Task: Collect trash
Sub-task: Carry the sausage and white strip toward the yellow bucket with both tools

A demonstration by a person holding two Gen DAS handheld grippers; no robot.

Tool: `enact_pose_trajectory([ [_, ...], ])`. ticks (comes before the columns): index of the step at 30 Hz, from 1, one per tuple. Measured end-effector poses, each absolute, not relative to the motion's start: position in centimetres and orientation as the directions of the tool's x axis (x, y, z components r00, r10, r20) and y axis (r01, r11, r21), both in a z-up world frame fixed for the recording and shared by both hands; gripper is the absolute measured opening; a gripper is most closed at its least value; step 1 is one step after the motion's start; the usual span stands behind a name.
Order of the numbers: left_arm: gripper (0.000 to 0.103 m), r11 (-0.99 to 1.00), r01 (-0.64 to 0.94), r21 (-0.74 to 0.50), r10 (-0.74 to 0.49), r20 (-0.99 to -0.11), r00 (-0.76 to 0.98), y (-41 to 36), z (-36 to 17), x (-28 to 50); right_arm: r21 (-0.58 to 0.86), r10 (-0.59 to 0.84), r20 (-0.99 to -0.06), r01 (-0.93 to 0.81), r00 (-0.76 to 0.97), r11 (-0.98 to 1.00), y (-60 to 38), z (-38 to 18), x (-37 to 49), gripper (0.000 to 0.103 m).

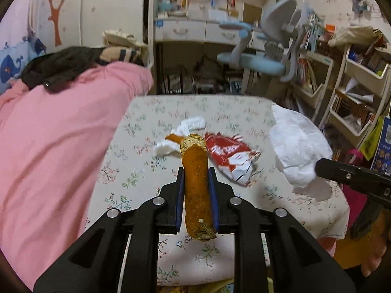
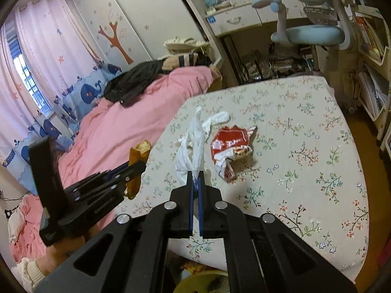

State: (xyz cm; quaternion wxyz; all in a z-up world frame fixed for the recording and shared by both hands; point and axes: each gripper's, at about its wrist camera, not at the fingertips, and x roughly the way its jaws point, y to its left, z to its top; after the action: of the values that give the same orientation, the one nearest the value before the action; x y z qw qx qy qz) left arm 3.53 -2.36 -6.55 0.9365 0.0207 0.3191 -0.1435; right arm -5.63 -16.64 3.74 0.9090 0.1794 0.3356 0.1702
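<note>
My left gripper [image 1: 195, 171] has its jaws closed on an orange-brown banana peel [image 1: 195, 185], held lengthwise above the floral bed sheet [image 2: 305, 146]. My right gripper [image 2: 195, 174] has its jaws closed on a white plastic bag [image 2: 191, 146], lifted off the sheet. A crumpled red snack wrapper [image 2: 232, 146] lies on the sheet just beside white tissue scraps [image 2: 217, 119]. A pink quilt [image 2: 127, 127] covers the bed's left part.
</note>
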Motion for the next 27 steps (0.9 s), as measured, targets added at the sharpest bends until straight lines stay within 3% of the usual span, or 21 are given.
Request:
enact_pose_trajectory([
  [11, 0.017, 0.969, 0.221, -0.113, -0.247, -0.540, 0.804, -1.8, -5.4, -2.7, 0.433, 0.401, -0.485, -0.186, 0.777, 0.882, -16.9, 5.1, -8.9, 0.004],
  [27, 0.018, 0.970, 0.222, -0.100, -0.239, -0.557, 0.795, -1.9, -7.5, -10.8, 0.419, 0.427, -0.553, -0.204, 0.715, 0.885, -15.3, 2.1, -15.5, 0.004],
])
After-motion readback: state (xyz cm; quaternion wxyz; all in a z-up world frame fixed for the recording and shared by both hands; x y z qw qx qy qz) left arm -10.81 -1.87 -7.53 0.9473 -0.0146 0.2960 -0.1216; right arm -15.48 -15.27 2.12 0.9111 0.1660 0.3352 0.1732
